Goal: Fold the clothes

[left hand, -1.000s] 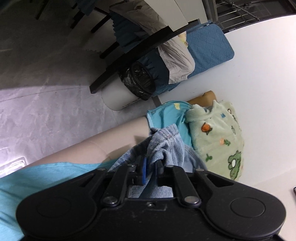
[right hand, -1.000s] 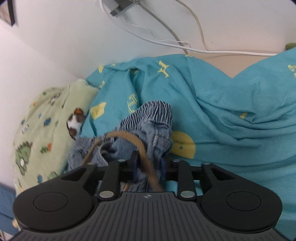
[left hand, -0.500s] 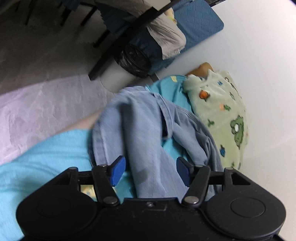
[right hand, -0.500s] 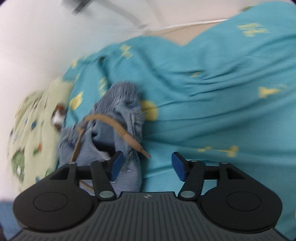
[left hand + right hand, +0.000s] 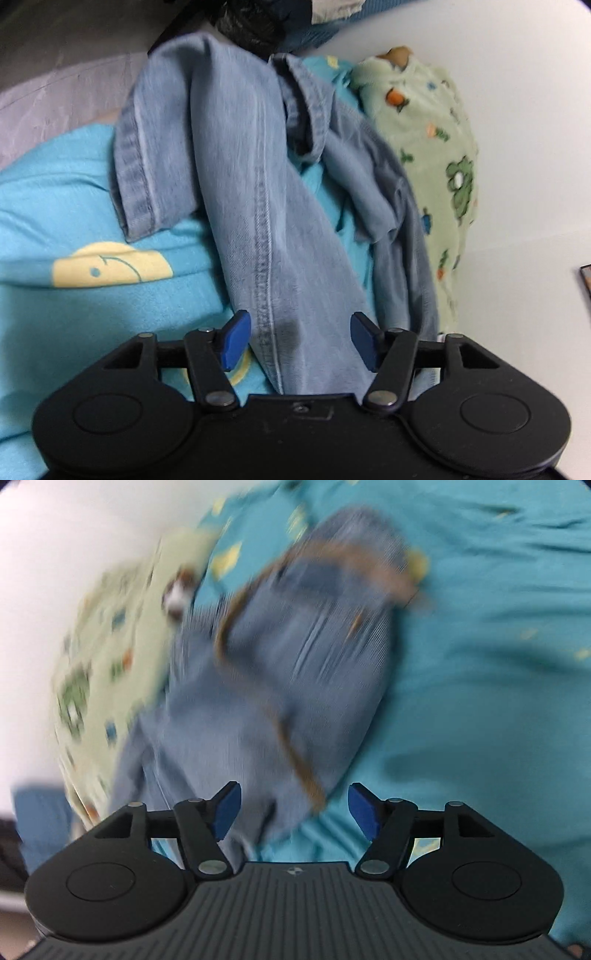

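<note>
On a bed spread with a turquoise sheet (image 5: 110, 306) printed with yellow shapes, two hand-held grippers point downward over a pair of light-blue jeans (image 5: 258, 184). No hand or sleeve shows in either view, only the black bodies of the tools and their blue-tipped fingers.

Largest in frame is the sheet, which covers nearly all of the bed in both views. Against the white wall (image 5: 517, 110) lies a pale green fleece blanket (image 5: 436, 147) patterned with small animals, its edge touching the jeans.

The jeans lie crumpled on the sheet, one leg running toward the left gripper (image 5: 300, 341) with its stitched seam between the fingers. That gripper's jaws, which have just been opening, stand apart; the denim passes between them but neither pad presses it, so the cloth is released. A hemmed cuff folds over at the far left of the garment.

From the right wrist, the picture is smeared by motion. The waist end of the jeans (image 5: 280, 672) lies ahead of the right gripper (image 5: 293, 810), with a brown belt (image 5: 295, 753) looping across it. Those jaws too have just been opening and stand wide, clasping nothing; the belt's end lies between the blue pads without touching them.
</note>
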`<state>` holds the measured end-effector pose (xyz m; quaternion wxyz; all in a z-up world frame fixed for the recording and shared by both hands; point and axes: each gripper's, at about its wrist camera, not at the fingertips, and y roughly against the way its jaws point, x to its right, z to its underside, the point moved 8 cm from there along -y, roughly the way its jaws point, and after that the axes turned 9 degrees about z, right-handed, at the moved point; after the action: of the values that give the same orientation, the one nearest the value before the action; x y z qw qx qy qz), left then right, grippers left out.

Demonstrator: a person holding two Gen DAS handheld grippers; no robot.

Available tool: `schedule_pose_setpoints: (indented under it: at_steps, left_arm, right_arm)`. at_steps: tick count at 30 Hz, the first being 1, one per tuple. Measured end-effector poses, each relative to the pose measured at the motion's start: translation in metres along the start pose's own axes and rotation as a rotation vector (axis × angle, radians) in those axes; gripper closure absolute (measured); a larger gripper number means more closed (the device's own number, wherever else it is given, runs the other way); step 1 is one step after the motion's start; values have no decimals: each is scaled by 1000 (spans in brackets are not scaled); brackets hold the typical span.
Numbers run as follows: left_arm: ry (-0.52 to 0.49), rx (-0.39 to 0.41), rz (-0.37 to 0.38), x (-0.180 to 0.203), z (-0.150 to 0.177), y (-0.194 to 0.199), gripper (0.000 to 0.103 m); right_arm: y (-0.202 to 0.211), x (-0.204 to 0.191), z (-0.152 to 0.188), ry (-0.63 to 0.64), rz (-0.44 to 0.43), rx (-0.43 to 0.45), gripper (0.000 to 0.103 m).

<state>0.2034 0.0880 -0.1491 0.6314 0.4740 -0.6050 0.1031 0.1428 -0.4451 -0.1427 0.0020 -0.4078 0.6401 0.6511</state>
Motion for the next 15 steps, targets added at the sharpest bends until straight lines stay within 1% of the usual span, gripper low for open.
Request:
schedule_pose_setpoints:
  at_steps: [1, 2, 5, 7, 8, 9, 10, 11, 12, 13, 14, 15]
  left_arm:
    - [-6, -4, -2, -1, 1, -5, 50]
    - [-11, -8, -2, -3, 2, -10, 53]
    - [-15, -21, 5, -5, 2, -24, 57]
    - [-27, -18, 2, -6, 0, -31, 64]
    - [-32, -15, -2, -7, -2, -34, 69]
    - [-37, -12, -5, -7, -3, -38, 78]
    - [-42, -8, -8, -7, -4, -41, 83]
    - [-56, -3, -3, -5, -6, -44, 92]
    - [-70, 5, 7, -2, -7, -45, 100]
    - [-77, 24, 18, 1, -9, -44, 101]
    - [-88, 47, 41, 8, -12, -41, 103]
    - [-99, 70, 66, 14, -15, -39, 103]
  right_arm:
    - [-8, -5, 6, 36, 19, -11, 36]
    - [-15, -9, 11, 61, 32, -21, 36]
    - [-36, -14, 18, 67, 45, -31, 36]
    - [-45, -14, 18, 64, 64, -25, 41]
    - [-48, -13, 17, 61, 66, -19, 45]
    - [-51, -12, 15, 55, 65, -11, 51]
    - [-52, -11, 13, 49, 64, 0, 54]
    - [-52, -11, 10, 50, 64, 13, 59]
    - [-52, -11, 8, 50, 63, 24, 62]
    - [-50, -11, 7, 49, 61, 32, 72]
    - [-48, -12, 6, 50, 59, 41, 86]
    - [-44, -14, 4, 54, 50, 52, 92]
